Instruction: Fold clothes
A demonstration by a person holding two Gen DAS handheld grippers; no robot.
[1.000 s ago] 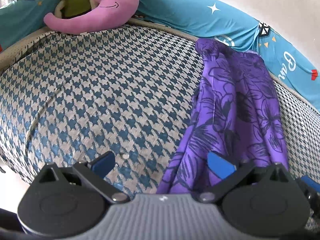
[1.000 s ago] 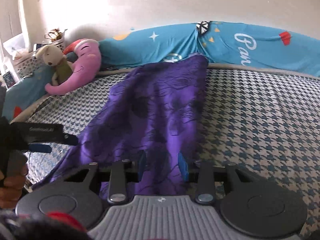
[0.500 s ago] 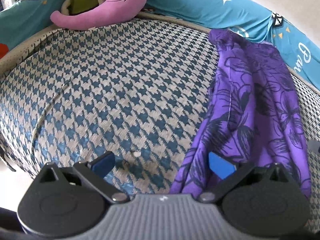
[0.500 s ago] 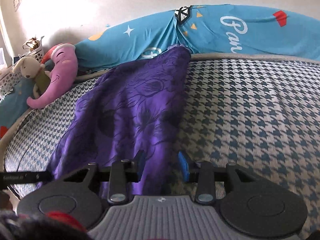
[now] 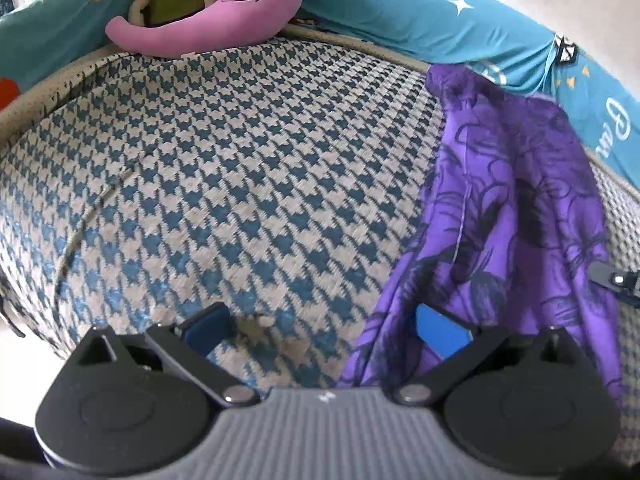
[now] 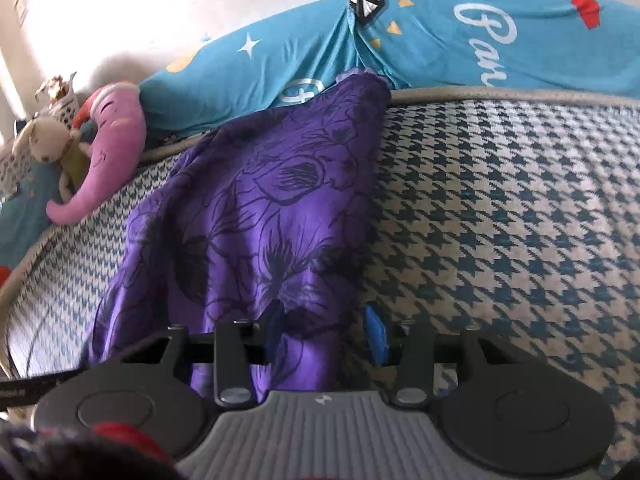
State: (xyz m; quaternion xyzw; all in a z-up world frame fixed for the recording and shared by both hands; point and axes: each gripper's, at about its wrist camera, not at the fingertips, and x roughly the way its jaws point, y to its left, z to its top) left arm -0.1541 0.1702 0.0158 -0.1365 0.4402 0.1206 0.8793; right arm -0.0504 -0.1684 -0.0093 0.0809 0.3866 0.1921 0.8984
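The bed (image 5: 248,168) with its blue-and-white houndstooth cover fills most of both views, and a wide stretch of it lies bare to the left of the clothes, with another bare stretch on the far right in the right wrist view. A pale piped edge runs round the bed, and behind it a long teal cushion (image 6: 440,40) printed with stars and white lettering lines the back and curves round the left side. The purple flowered garment (image 6: 264,208) lies in a long rumpled strip from the back edge, where its far end touches the teal cushion, down toward the near edge of the bed. A pink plush toy (image 5: 216,20) rests at the back left corner against the cushion, with a small beige stuffed animal (image 6: 48,144) leaning on it. The left gripper (image 5: 324,324) hovers low over the near edge with its blue pads spread wide; the left pad is over bare cover and the right pad lies over the garment's left border. The right gripper (image 6: 326,326) is set narrower but still parted, its left pad at the garment's near folds and its right pad over bare cover beside the cloth's right edge.
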